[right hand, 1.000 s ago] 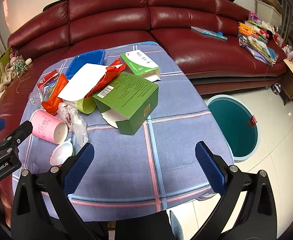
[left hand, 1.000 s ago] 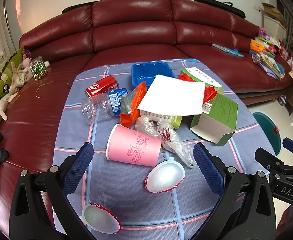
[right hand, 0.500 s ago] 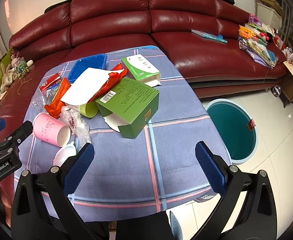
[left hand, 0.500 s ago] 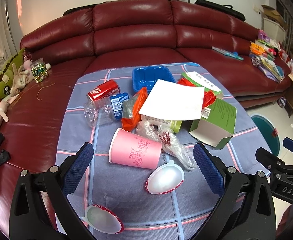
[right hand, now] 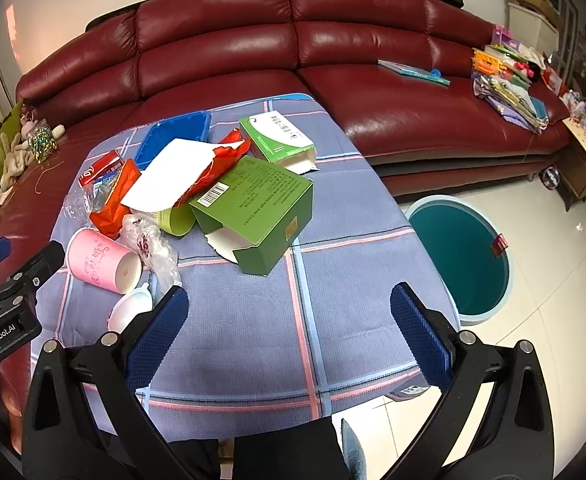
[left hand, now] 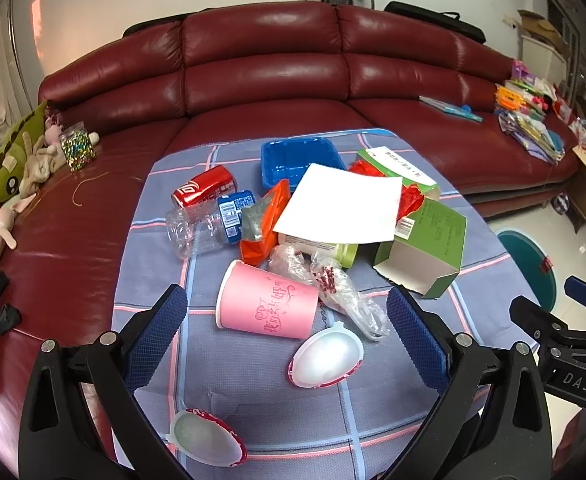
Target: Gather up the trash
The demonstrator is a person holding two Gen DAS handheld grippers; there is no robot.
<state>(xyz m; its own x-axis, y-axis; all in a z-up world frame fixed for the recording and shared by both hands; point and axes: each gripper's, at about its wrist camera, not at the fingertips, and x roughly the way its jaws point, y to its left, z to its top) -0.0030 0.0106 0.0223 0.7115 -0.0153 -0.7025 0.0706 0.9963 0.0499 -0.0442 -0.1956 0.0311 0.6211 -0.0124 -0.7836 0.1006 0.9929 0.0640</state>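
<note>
Approach comes first: both grippers, left gripper (left hand: 287,322) and right gripper (right hand: 289,320), gape empty; next, clamp the tipped pink paper cup (left hand: 267,304) near the bench's front edge.

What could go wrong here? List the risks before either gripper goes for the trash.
1. The pink cup lies on its side, so it may roll away when the open left gripper closes on it.
2. The white paper rests loosely across the pile; pulling items from beneath could slide it off the table.
3. The bin sits on the floor past the table edge, so a careless drop may miss it.
</note>
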